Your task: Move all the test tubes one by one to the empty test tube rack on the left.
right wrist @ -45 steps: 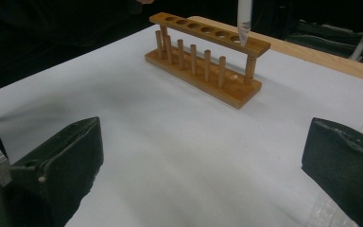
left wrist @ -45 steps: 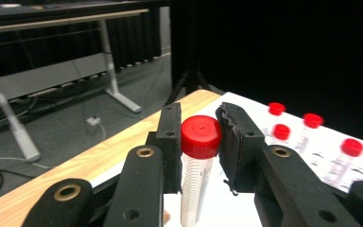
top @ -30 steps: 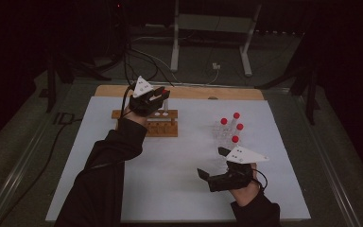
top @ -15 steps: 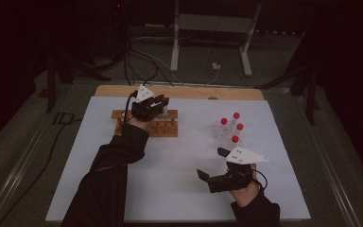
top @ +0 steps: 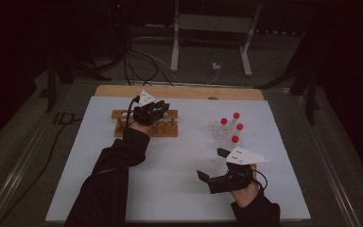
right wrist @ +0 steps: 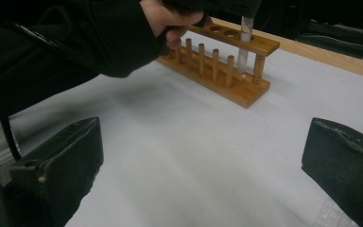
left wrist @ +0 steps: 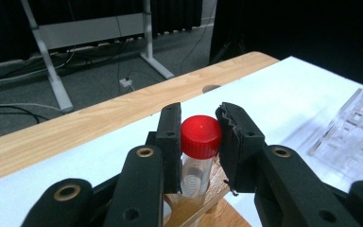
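Red-capped tube (left wrist: 200, 142) sits clamped between the left hand-held gripper (left wrist: 199, 137) jaws.

the left gripper (left wrist: 199, 142), clamped on the red-capped tube (left wrist: 199, 137), sank from above the wooden rack (top: 145, 124) down onto it. the tube's clear lower end, below the claw, went into a hole at the rack's end. the sleeve (top: 118, 161) drew in with it.
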A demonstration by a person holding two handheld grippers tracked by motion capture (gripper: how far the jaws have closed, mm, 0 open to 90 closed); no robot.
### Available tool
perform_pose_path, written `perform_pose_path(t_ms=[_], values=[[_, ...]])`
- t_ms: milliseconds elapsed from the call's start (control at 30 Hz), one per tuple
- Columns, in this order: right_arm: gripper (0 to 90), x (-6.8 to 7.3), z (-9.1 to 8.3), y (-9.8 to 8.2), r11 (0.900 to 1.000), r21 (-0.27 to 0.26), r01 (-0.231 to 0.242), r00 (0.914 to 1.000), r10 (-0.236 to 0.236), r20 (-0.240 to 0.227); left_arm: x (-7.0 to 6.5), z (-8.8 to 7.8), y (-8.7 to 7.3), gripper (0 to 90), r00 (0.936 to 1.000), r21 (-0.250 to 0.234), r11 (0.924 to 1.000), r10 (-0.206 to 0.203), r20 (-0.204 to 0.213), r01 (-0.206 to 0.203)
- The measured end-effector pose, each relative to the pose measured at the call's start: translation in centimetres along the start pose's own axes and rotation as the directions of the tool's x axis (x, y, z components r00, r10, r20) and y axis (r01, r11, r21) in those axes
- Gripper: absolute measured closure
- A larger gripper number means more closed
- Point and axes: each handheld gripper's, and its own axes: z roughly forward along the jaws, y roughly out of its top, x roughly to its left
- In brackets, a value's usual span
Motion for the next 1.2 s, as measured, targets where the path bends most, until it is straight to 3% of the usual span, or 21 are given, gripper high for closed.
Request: perform_pose_path(t_ms=[533, 767, 933, 1067, 1200], values=[[0.0, 0.0, -0.5, 0.5, 1.000, -0.010, 0.002, 0.9999, -0.002, -0.012, 0.1, -0.1, 0.3, 70.8, 0.9999, 0.031, 0.9994, -0.014, 0.007, 0.014], [0.0, -0.5, -1.3, 0.9, 1.000, -0.029, -0.001, 1.0000, 0.001, 0.000, 0.0, -1.3, 1.2, 42.9, 0.9997, 0.033, 0.9994, -0.012, 0.022, 0.012], [0.0, -1.4, -2.5, 1.5, 0.999, -0.051, -0.004, 0.9994, 0.006, 0.034, -0.4, -2.8, 2.0, 21.2, 0.9950, 0.043, 0.9988, -0.028, 0.095, 0.024], [0.0, -2.6, -3.5, 1.7, 0.998, -0.060, -0.019, 0.9972, 0.023, 0.070, -1.2, -4.3, 2.3, 9.5, 0.9852, 0.059, 0.9982, -0.018, 0.171, 0.008], [0.0, -3.5, -4.1, 1.7, 0.998, -0.058, -0.023, 0.9898, 0.031, 0.139, -1.9, -5.5, 2.0, 3.6, 0.9726, 0.063, 0.9979, -0.001, 0.232, -0.014]])
